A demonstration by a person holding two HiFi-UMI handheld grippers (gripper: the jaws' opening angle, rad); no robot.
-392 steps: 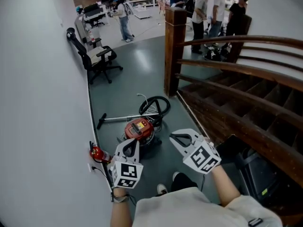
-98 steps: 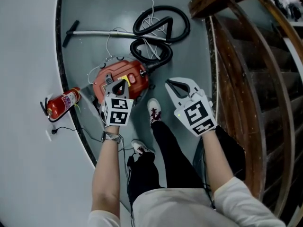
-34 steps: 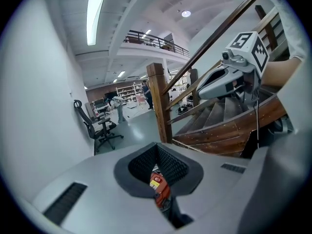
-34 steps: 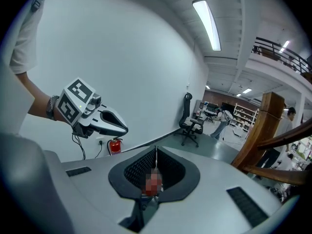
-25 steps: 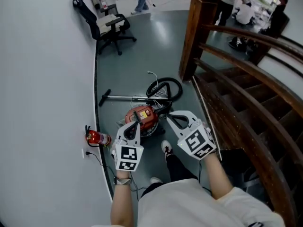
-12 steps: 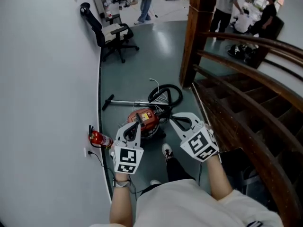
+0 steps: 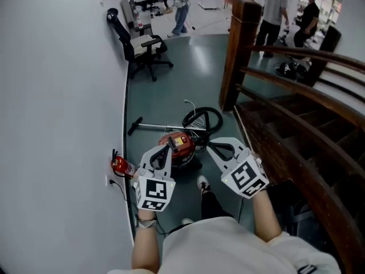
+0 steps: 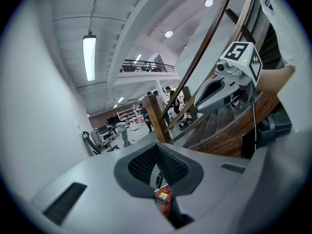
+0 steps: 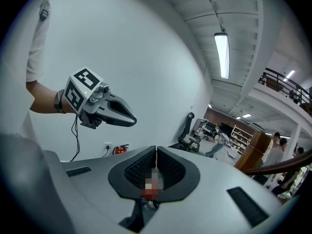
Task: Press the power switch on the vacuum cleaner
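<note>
The red vacuum cleaner [image 7: 178,148] sits on the grey floor, its black hose [image 7: 203,119] coiled behind it and its metal wand [image 7: 161,127] lying to the left. Both grippers hang in the air well above it and touch nothing. In the head view my left gripper [image 7: 164,149] overlaps the cleaner's left side and my right gripper [image 7: 211,147] hangs to its right. The left gripper [image 8: 157,148] has its jaws pressed together and empty, and the cleaner [image 8: 163,199] shows far below them. My right gripper [image 9: 156,151] is likewise shut and empty.
A red fire extinguisher [image 7: 119,165] stands by the white wall next to a socket with a cable [image 7: 108,180]. A wooden staircase railing [image 7: 296,124] and post [image 7: 239,50] run along the right. An office chair [image 7: 141,47] and several people [image 7: 275,10] are farther back. My shoe [image 7: 202,182] is near the cleaner.
Both grippers have risen and drifted away from the vacuum cleaner, still shut. The head view has tipped up, so more of the room behind shows.
</note>
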